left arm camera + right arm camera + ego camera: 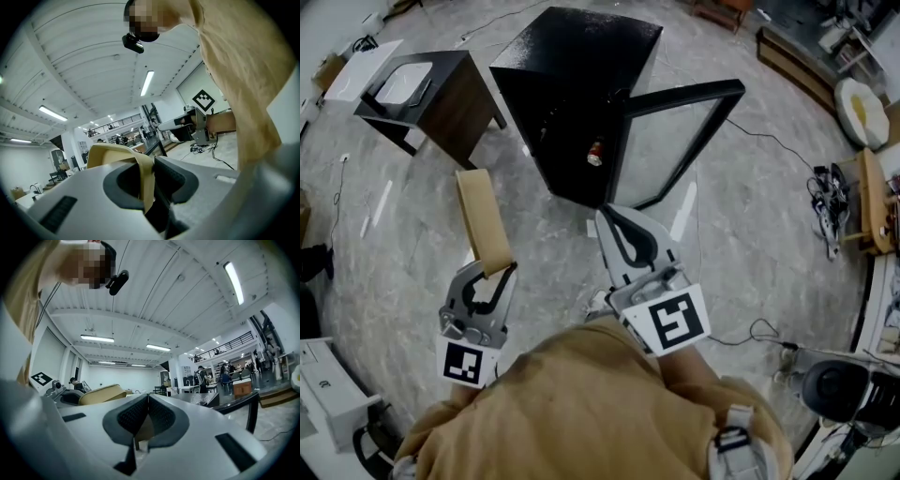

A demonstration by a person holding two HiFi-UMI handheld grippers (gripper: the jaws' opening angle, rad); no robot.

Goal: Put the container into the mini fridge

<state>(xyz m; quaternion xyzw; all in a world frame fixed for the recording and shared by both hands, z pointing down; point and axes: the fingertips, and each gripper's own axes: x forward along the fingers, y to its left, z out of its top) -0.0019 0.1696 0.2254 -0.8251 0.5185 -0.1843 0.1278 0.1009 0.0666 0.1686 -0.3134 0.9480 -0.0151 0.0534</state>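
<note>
**Container in the left claw, short of the open mini fridge**

Head view: the left gripper [495,274] clamps the near end of a tan container [484,217]. The container juts out in the air above the marble floor [394,234], apart from the black mini fridge [572,84] that stands on it. The fridge's glass door [680,141] is swung open. The right gripper [609,221] points toward the fridge with its jaws together.

Left gripper view: the left gripper [147,164] has its jaws a narrow way apart, pressed on the thin wall of the container [112,152].

Right gripper view: the right gripper [147,397] has its jaws meeting at the tips and holds nothing. The container [101,393] shows to the left and the fridge's top [201,399] lies ahead.
</note>
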